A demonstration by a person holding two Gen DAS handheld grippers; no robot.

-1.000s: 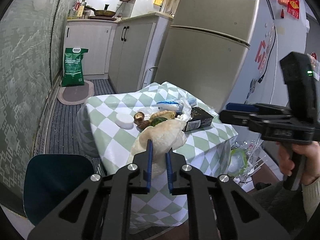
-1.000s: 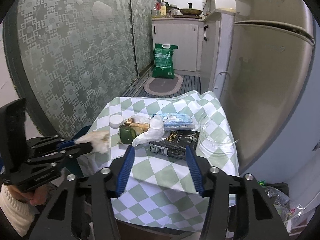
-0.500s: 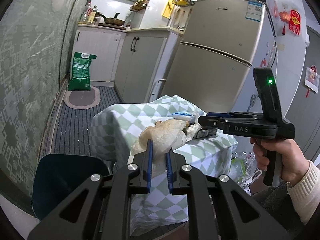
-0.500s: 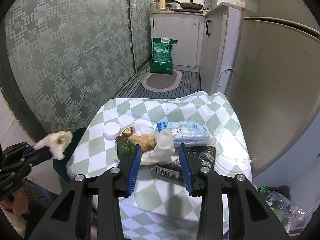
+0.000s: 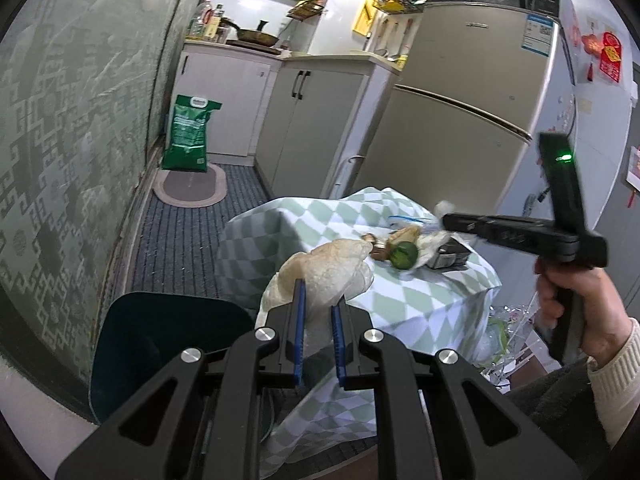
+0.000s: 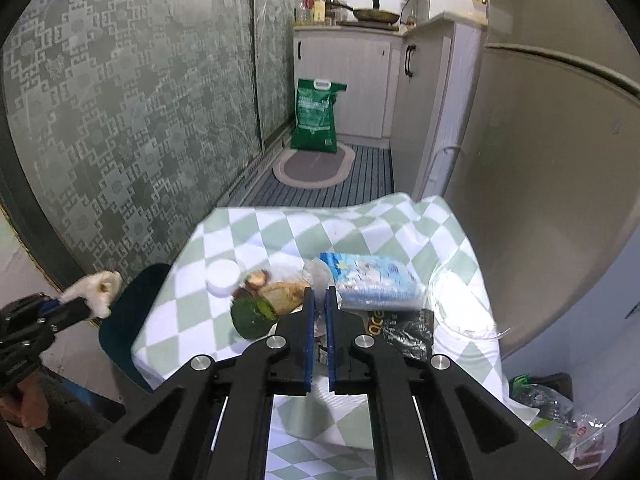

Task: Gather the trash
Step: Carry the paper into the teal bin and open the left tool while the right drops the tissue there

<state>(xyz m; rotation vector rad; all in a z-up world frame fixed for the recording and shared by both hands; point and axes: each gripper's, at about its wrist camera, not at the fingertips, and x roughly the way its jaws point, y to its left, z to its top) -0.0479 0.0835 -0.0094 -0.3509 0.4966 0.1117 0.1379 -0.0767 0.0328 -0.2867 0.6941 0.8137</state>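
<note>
The left gripper was clamped on a crumpled, papery white wad, held off the near left edge of the table with its soft green-and-white checked cloth. The right gripper — its blue pads wide apart a second before — had nearly closed on a thin, crinkled clear plastic wrapper in the litter: a round green lump, a glossy blue-white packet, a flat white lid and a black foil pouch — all on the cloth
</note>
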